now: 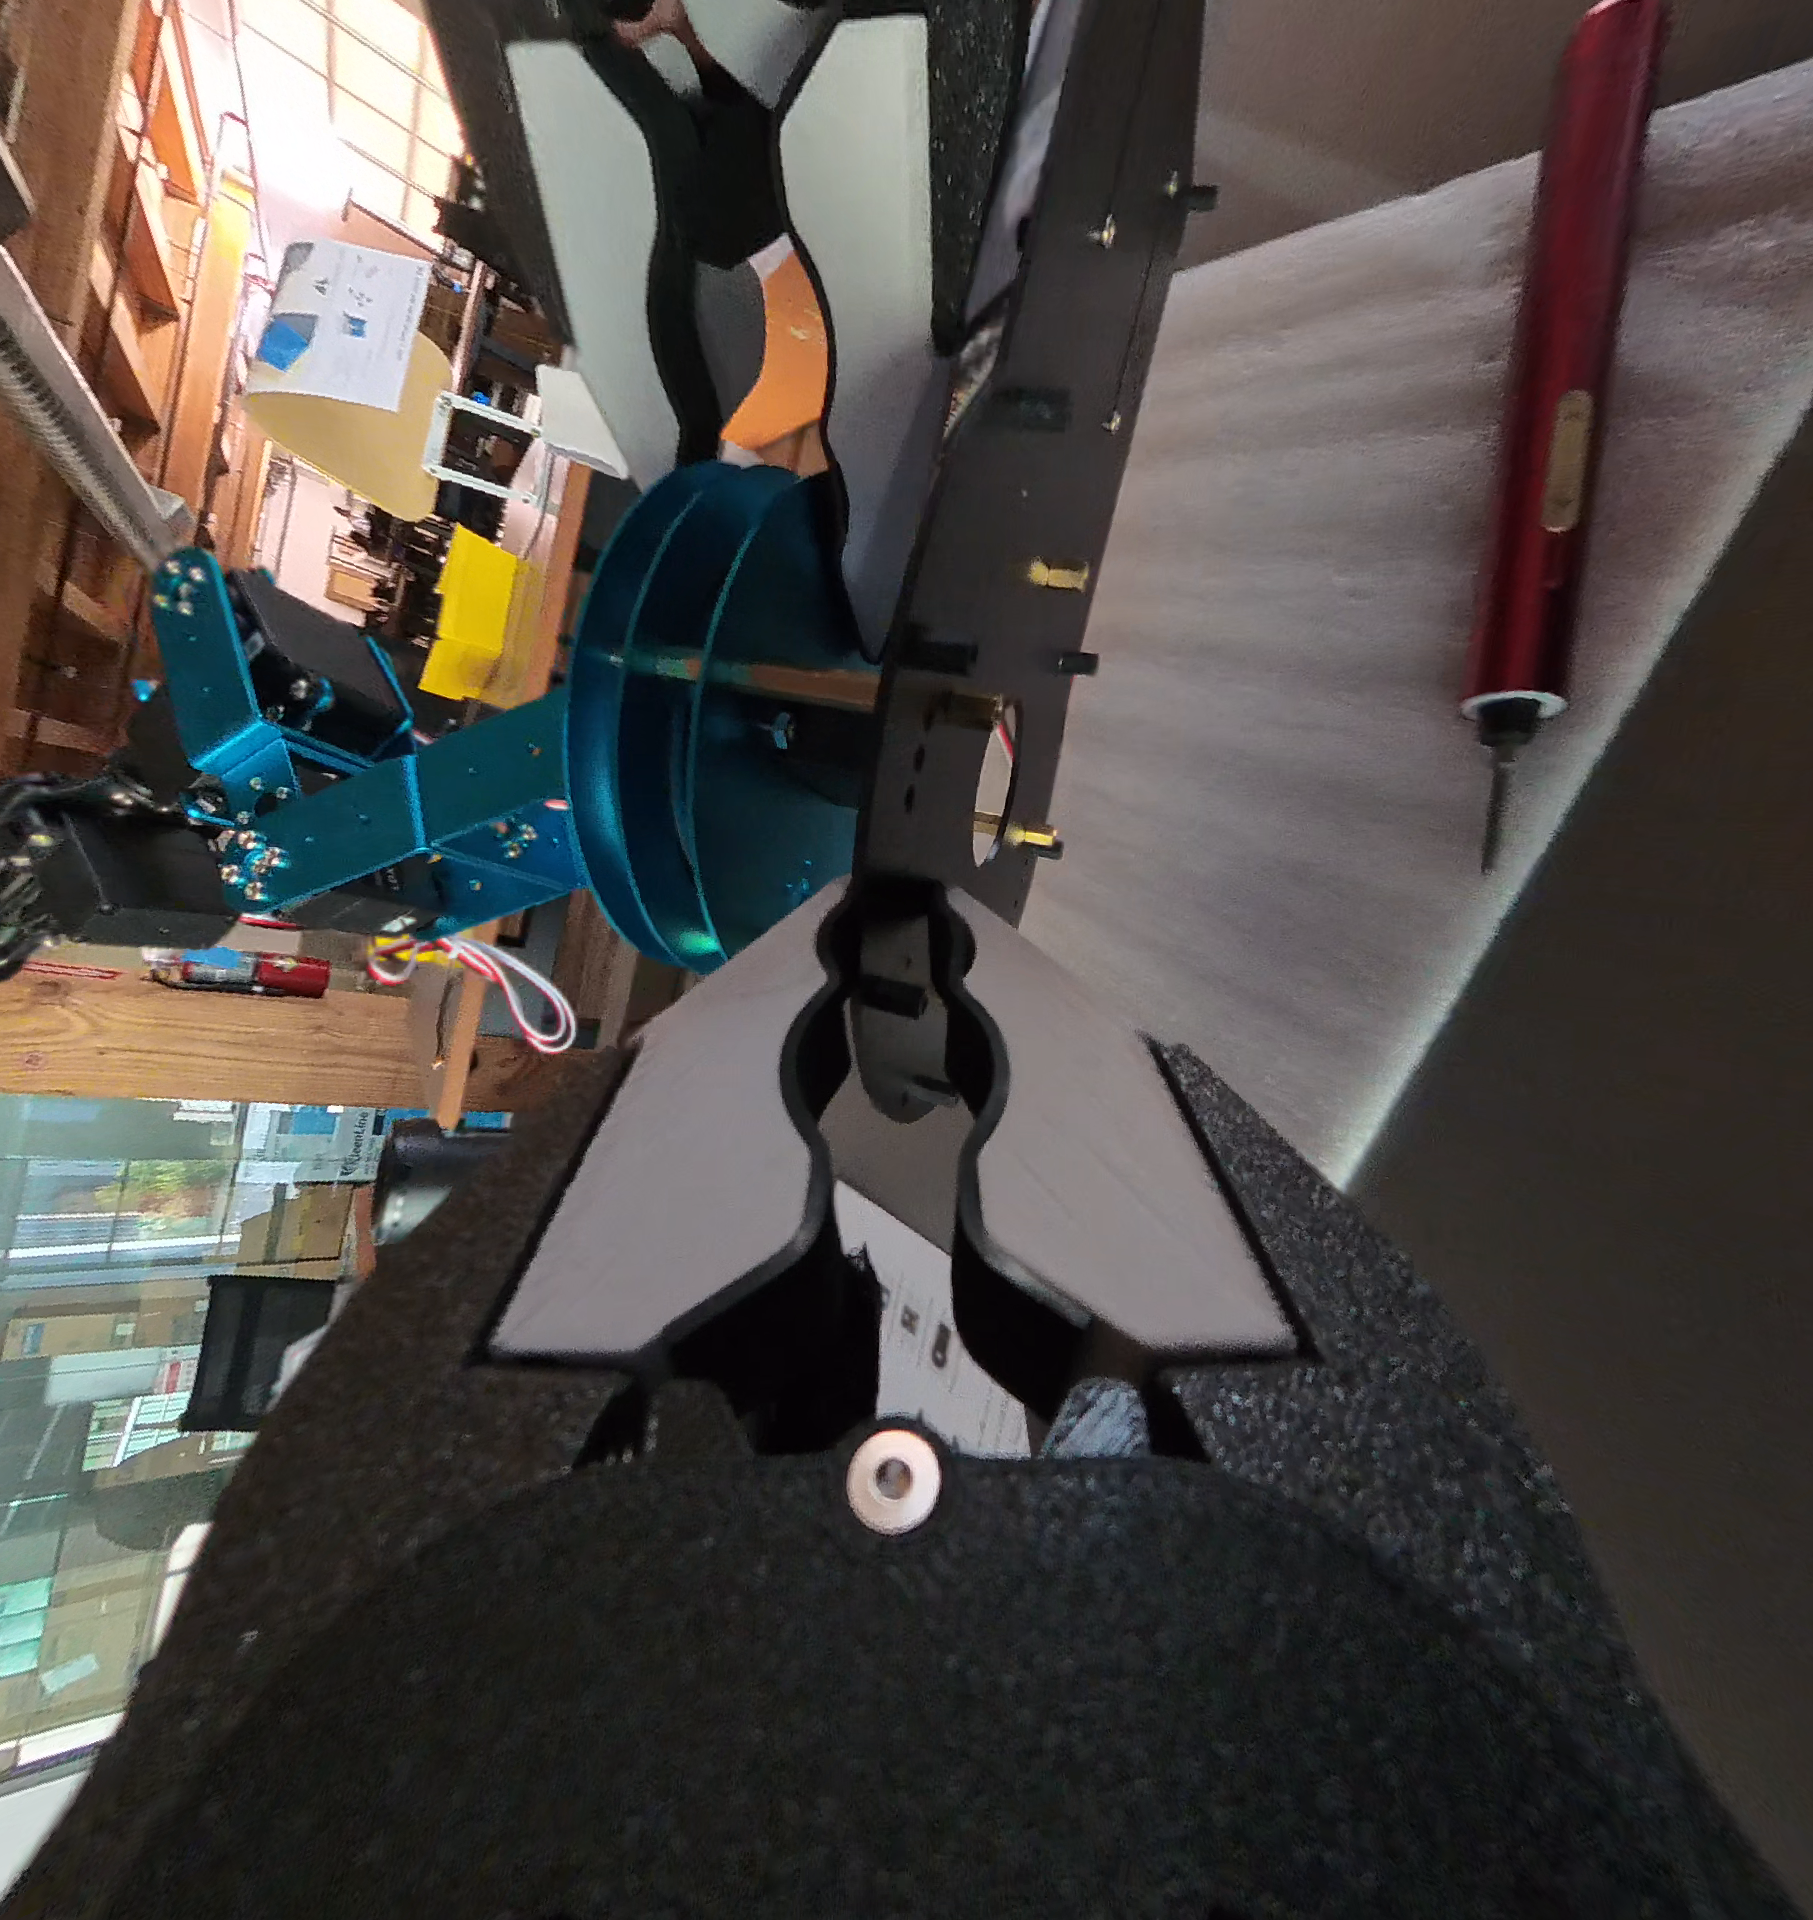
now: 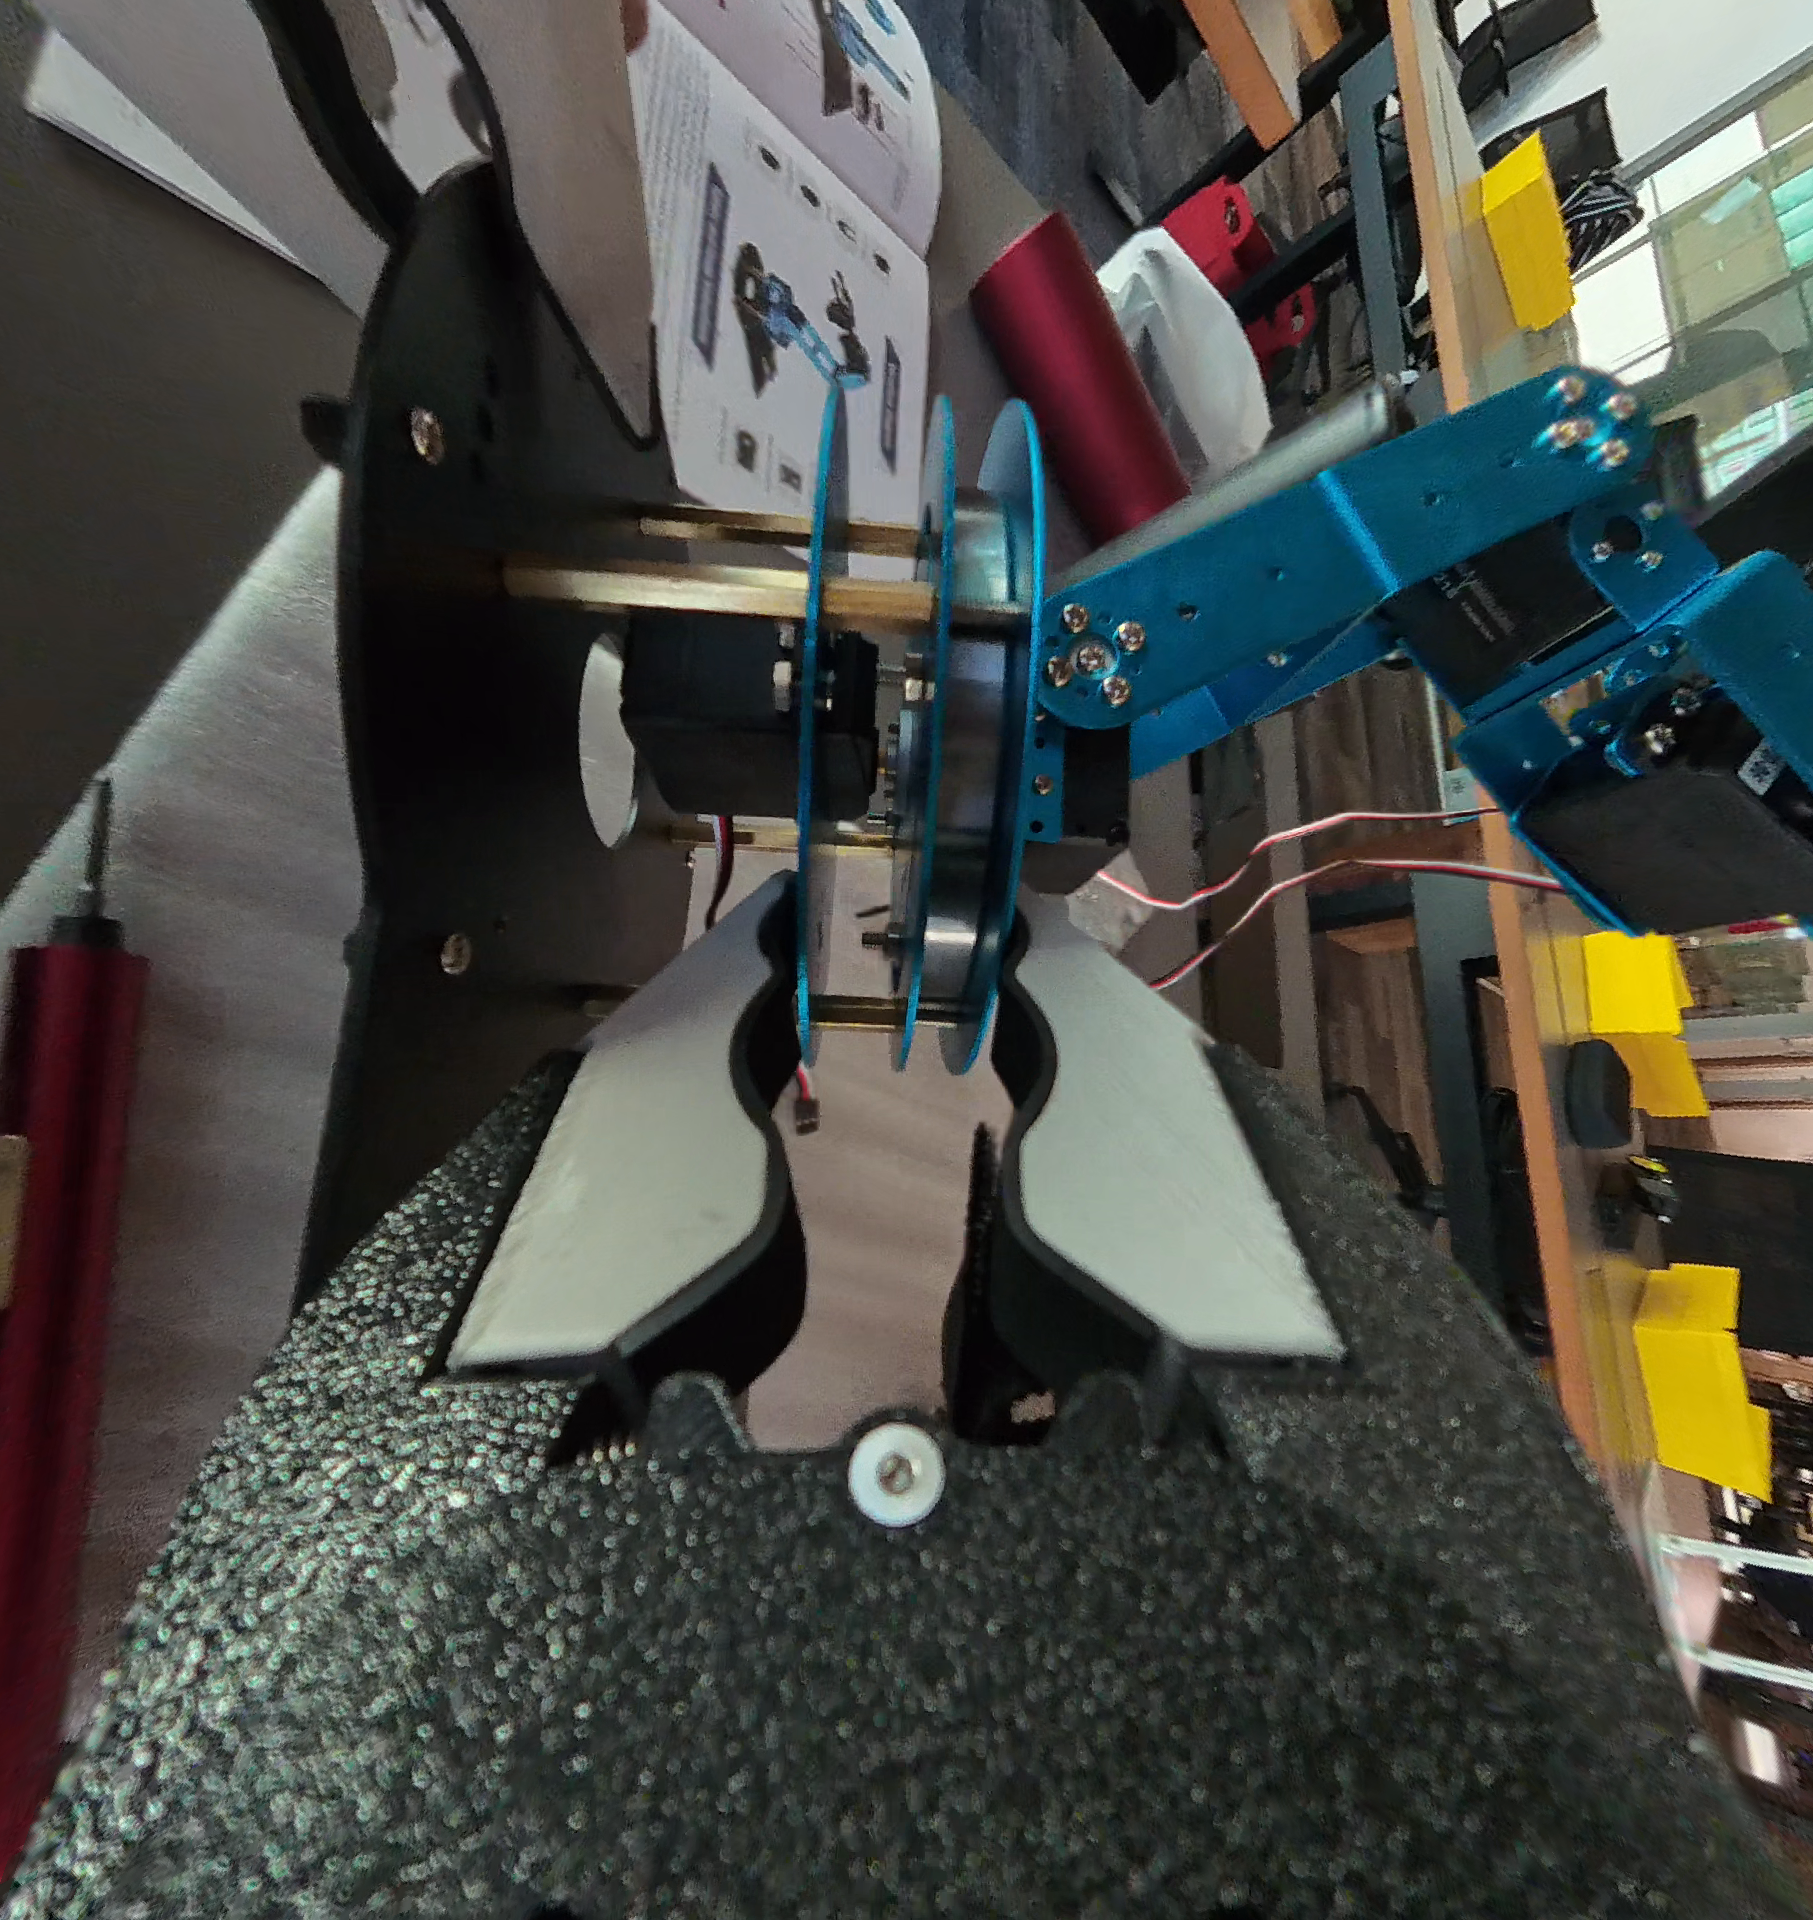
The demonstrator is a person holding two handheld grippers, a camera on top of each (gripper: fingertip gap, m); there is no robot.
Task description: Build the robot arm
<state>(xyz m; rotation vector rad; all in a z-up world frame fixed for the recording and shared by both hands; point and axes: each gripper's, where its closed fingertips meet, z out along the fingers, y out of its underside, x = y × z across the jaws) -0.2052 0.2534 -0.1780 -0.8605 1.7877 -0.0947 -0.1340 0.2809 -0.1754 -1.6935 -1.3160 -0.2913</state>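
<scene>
A small blue metal robot arm [image 1: 362,821] stands on a stack of blue discs [image 1: 673,727] fixed by brass posts to a black base plate [image 1: 1006,520]; the whole assembly is tipped on its side. My left gripper [image 1: 902,904] is shut on the edge of the black base plate. My right gripper [image 2: 897,914] is shut across the blue discs [image 2: 1027,540], one finger on each outer disc. The base plate [image 2: 445,675], a black servo [image 2: 736,727] and the blue arm [image 2: 1349,561] show in the right wrist view. Each gripper's fingers show in the other's view [image 1: 590,260] [image 2: 559,229].
A red powered screwdriver [image 1: 1546,416] lies on a white mat [image 1: 1297,520], and shows in the right wrist view [image 2: 40,1351]. A red cylinder [image 2: 1068,384] and an open instruction booklet [image 2: 798,260] lie behind the assembly. Loose red-and-white wires [image 2: 1297,862] hang from the arm. Wooden benches with yellow bins [image 1: 476,613] stand behind. One gripper's finger ends stand about 8 cm off the other's.
</scene>
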